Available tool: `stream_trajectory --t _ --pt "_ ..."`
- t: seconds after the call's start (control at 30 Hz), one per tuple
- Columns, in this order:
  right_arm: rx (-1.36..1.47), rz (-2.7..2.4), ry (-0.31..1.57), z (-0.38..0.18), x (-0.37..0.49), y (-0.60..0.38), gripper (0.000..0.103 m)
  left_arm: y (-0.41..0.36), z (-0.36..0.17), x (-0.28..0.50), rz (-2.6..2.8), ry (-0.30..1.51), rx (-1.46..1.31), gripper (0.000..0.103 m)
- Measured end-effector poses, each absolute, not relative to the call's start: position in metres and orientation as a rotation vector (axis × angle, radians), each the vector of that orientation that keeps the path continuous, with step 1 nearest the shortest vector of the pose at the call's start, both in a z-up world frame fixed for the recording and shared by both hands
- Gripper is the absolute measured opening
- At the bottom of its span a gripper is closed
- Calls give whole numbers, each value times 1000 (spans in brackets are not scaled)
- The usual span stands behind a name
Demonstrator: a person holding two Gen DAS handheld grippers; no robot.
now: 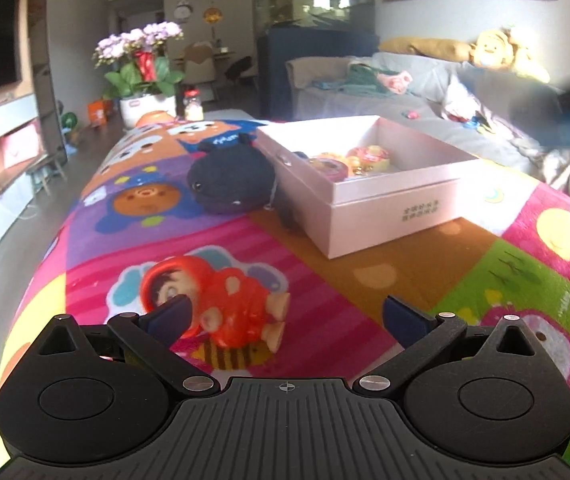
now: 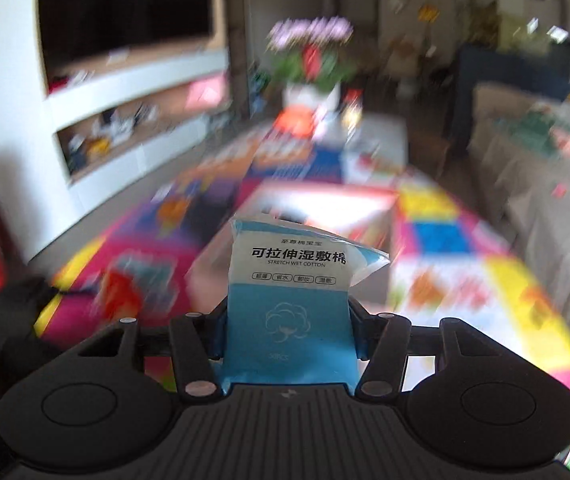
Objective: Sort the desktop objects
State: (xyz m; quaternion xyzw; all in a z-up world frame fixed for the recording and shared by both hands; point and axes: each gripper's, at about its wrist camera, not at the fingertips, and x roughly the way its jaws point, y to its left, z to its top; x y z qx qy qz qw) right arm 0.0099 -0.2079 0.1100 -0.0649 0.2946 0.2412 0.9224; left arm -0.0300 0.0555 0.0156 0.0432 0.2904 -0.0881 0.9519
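Cartoon-print play mat [image 1: 325, 256] spread beneath both tools. Open pink gift box [image 1: 381, 204] ahead and right of the left gripper [image 1: 285, 314], small toys inside. Black plush toy [image 1: 233, 178] ahead, touching the box's left wall. Red-hooded doll figurine [image 1: 225, 304] lying between widely parted jaws, against the left finger, ungripped. Right gripper [image 2: 287, 330] clamped on blue-white stretch wet cotton pack [image 2: 289, 280], upright; surroundings blurred.

The left wrist view sits low over the counter [image 1: 325, 264], looking along it toward the flower pot [image 1: 145, 108]. The right wrist view looks from higher and farther back, motion-blurred, facing the same flower pot [image 2: 311, 92]. Both share the open box [image 1: 369, 196], the counter and the sofa [image 1: 425, 92].
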Motion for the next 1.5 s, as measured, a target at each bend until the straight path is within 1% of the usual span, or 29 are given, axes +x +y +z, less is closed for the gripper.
stream_trajectory --t 0.13,0.3,0.37,0.43,0.5,0.57,0.73,0.83,0.9,0.97,1.07,1.17,1.27,1.37,1.5 --pt "-113 430 573 113 52 -200 55 63 15 -33 -159 598 85 103" --pt "-104 356 530 93 101 -182 57 74 11 -30 -123 616 68 103" --pt "-65 338 549 85 116 -181 77 78 9 -29 -110 628 57 103" --pt "-25 332 570 78 121 -183 77 80 6 -28 -104 638 48 103" --pt "-29 350 580 72 117 -183 78 82 4 -26 -103 649 37 103" --pt "-64 352 577 67 108 -182 82 84 2 -20 -98 664 16 103" --pt "-147 375 558 56 75 -189 87 83 4 -1 -45 667 -2 103" --pt "-182 372 563 52 57 -197 87 80 4 12 -35 677 -17 103" --pt "-177 382 573 50 45 -204 88 74 3 18 -47 681 -19 103" --pt "-169 392 574 49 34 -211 92 64 4 20 -101 685 -19 103" --pt "-154 397 562 49 22 -216 96 42 2 20 -211 703 -7 103" --pt "-116 418 569 51 18 -220 97 13 -4 18 -312 726 38 103" --pt "-82 452 587 51 14 -219 98 -7 0 2 -472 708 79 103" --pt "-68 489 605 48 10 -211 98 -8 8 -16 -538 671 114 103" --pt "-46 532 652 38 5 -195 98 16 13 -28 -454 657 162 103"
